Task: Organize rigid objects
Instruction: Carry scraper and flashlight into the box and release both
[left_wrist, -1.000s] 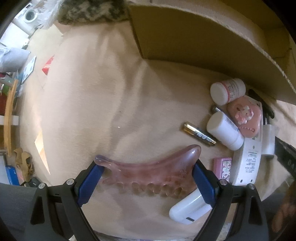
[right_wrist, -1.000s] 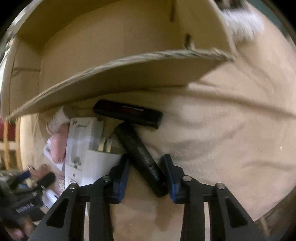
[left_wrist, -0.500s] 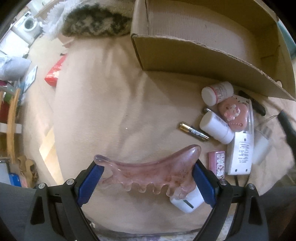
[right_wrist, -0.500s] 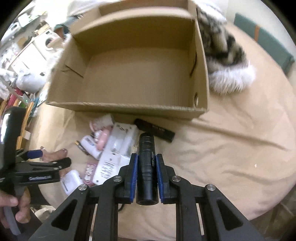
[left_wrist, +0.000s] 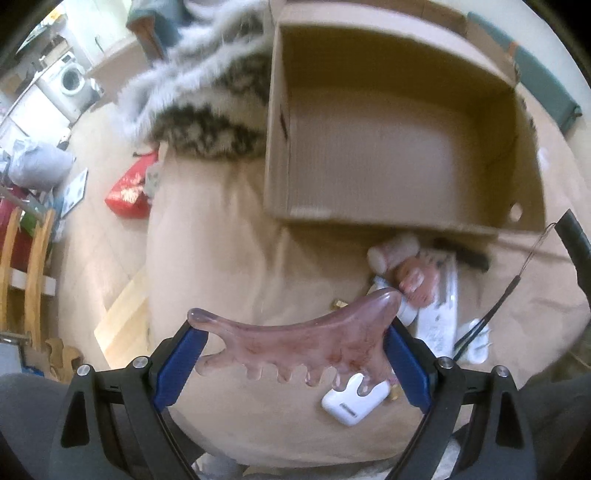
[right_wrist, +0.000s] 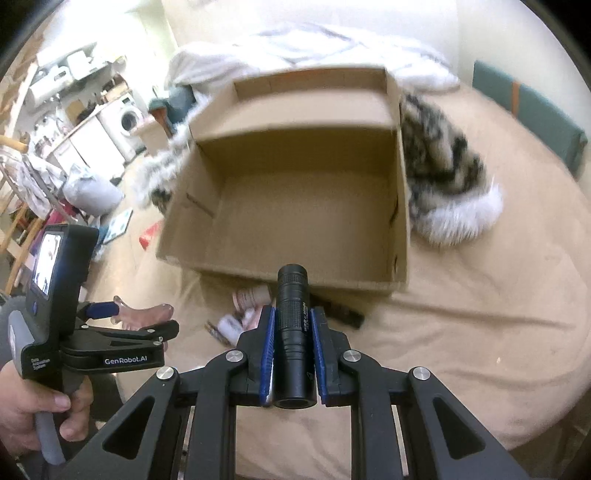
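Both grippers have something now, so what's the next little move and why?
Probably carry the right gripper forward over the cardboard box and let go: it clamps the black flashlight, the box looks empty, and the left gripper holds the pink comb.

Read "GenRobot.AI" in white on the side of the left gripper (right_wrist: 127, 317) and "Data Acquisition System" on its black handle (right_wrist: 37, 363); found the small white print on the flashlight (right_wrist: 293, 332) illegible.
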